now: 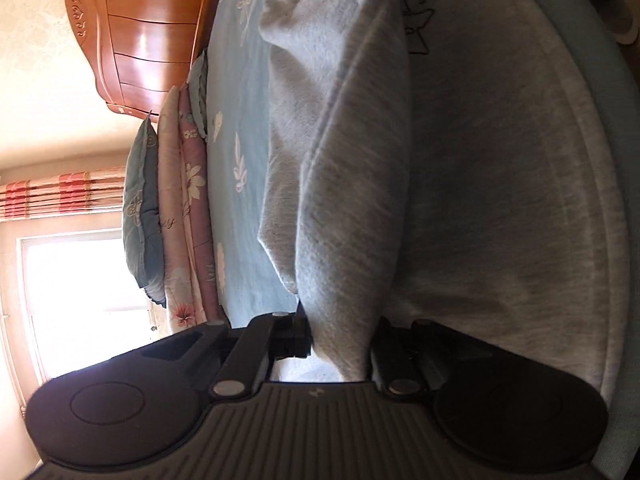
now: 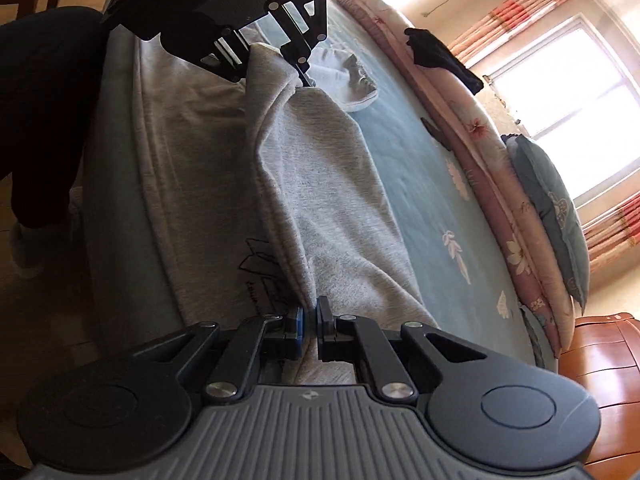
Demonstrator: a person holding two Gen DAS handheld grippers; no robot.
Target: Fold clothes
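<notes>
A grey sweatshirt (image 1: pixel 500 184) with a black print (image 2: pixel 260 272) lies on the bed's blue floral sheet (image 1: pixel 240 184). A long fold of it (image 2: pixel 320 184) is lifted between the two grippers. My left gripper (image 1: pixel 340 344) is shut on one end of the fold; it also shows in the right wrist view (image 2: pixel 276 60) at the far end. My right gripper (image 2: pixel 309 320) is shut on the near end of the fold, its blue pads pinching the hem.
A wooden headboard (image 1: pixel 132 32) stands at the bed's head. Folded floral quilts (image 2: pixel 500 184) and a blue pillow (image 2: pixel 556 216) lie along the far side. A white garment (image 2: pixel 344 80) and a black garment (image 2: pixel 440 56) lie beyond. A window (image 2: pixel 568 80) is behind.
</notes>
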